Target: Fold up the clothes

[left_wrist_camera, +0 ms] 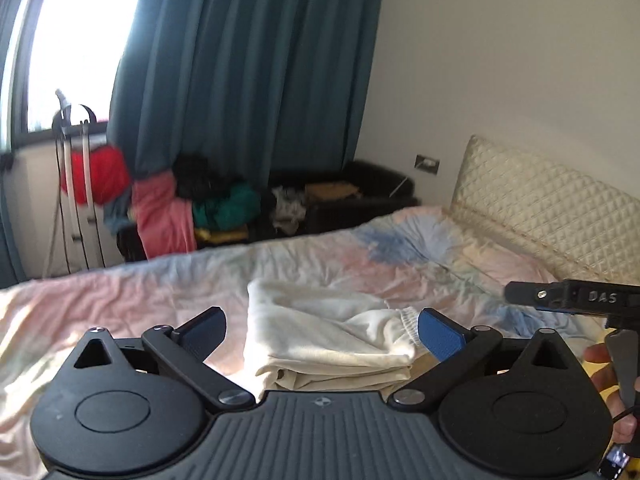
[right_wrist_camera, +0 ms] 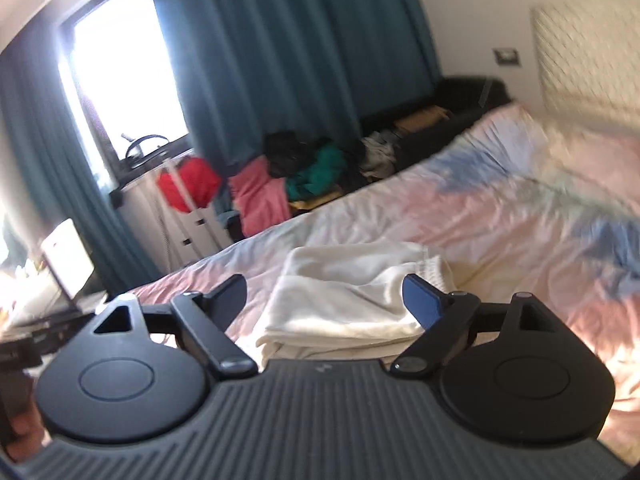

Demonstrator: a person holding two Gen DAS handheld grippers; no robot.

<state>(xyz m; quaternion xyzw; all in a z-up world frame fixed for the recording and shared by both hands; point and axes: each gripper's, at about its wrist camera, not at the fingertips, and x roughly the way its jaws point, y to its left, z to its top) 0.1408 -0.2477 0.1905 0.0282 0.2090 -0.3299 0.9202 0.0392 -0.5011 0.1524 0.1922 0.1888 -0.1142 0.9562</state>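
We observe one bed [left_wrist_camera: 100, 304], covered by one pastel tie-dye sheet in pink, blue and pale yellow. One cream-white garment [left_wrist_camera: 320, 332] lies on the sheet near the front edge of the bed. It is folded into a flat stack with several layers visible at its front edge, and one elasticated band shows at its right end.

We hold two grippers, one per hand. The left gripper [left_wrist_camera: 322, 334] has two fingers with blue pads, spread wide. Nothing is between them; they hang above the garment and do not touch it. The right gripper [right_wrist_camera: 324, 300] likewise has two fingers spread wide, with nothing between them, above the same garment and clear of it. In the left wrist view, part of the right gripper's body enters from the right edge, with part of a hand [left_wrist_camera: 608, 368] gripping its handle below it. Both grippers point slightly downward toward the bed.

Behind the bed we count one cream quilted headboard [left_wrist_camera: 540, 208] against the white wall, and one wall socket [left_wrist_camera: 427, 164] to its left. One long dark sofa or bench [left_wrist_camera: 360, 196] runs along the far side of the bed and carries a heap of clothes [left_wrist_camera: 200, 200]; we can distinguish pink, green, black and yellow items, but the exact number cannot be told. One red item [left_wrist_camera: 96, 176] hangs on one white stand by the window [left_wrist_camera: 76, 40]. Teal curtains [left_wrist_camera: 248, 72] hang beside the window. In the right wrist view, one open laptop [right_wrist_camera: 66, 264] sits at the left edge; that view is motion-blurred.
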